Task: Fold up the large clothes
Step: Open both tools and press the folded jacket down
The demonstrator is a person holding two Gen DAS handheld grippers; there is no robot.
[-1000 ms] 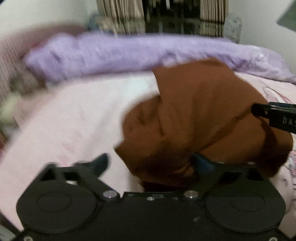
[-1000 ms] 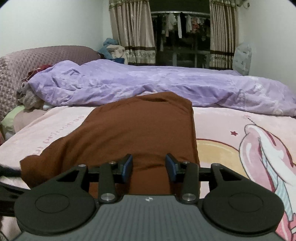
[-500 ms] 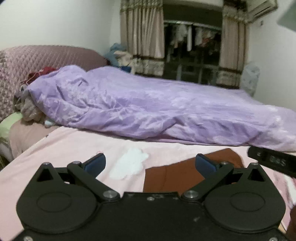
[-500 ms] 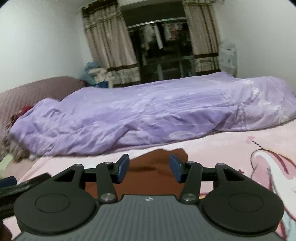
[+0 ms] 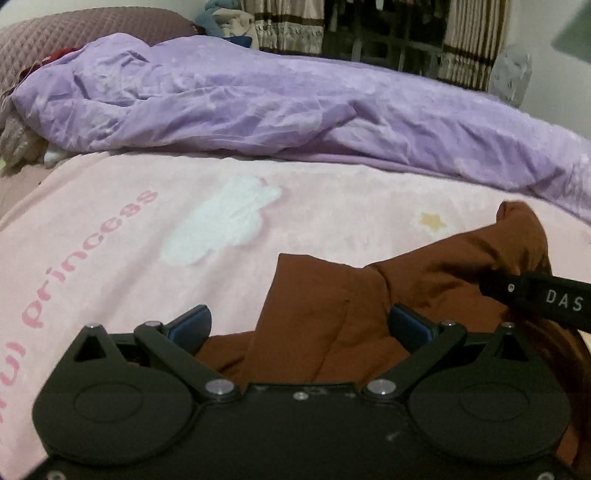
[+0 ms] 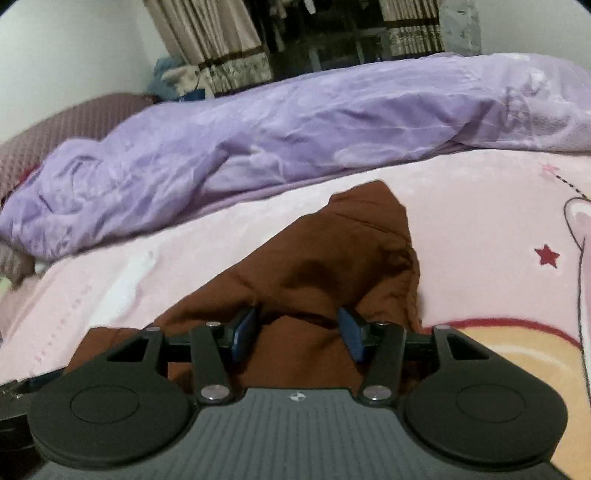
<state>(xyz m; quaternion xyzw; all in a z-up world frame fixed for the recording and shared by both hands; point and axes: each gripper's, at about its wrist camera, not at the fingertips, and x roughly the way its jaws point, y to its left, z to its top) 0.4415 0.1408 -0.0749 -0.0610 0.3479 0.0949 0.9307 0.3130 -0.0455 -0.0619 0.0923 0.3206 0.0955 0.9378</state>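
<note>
Spreading its blue pads, the right gripper (image 6: 297, 334) is opening over the brown garment (image 6: 325, 266); brown cloth lies in the gap between the pads, but neither pad presses on it. The left gripper (image 5: 301, 326) stands with its jaws wide apart, its left pad over bare blanket and its right pad over the brown garment (image 5: 325, 317), nothing held. In the left wrist view the black body of the right gripper reaches in from the right edge, above the cloth. The garment lies rumpled and partly doubled over on the pink blanket (image 5: 122, 236), one corner pointing away toward the purple duvet (image 5: 258, 99). That duvet lies bunched along the far side of the bed. Pink lettering, a white cloud and a small star mark the blanket beside the garment. Curtains (image 6: 207, 33) hang behind the bed.
</note>
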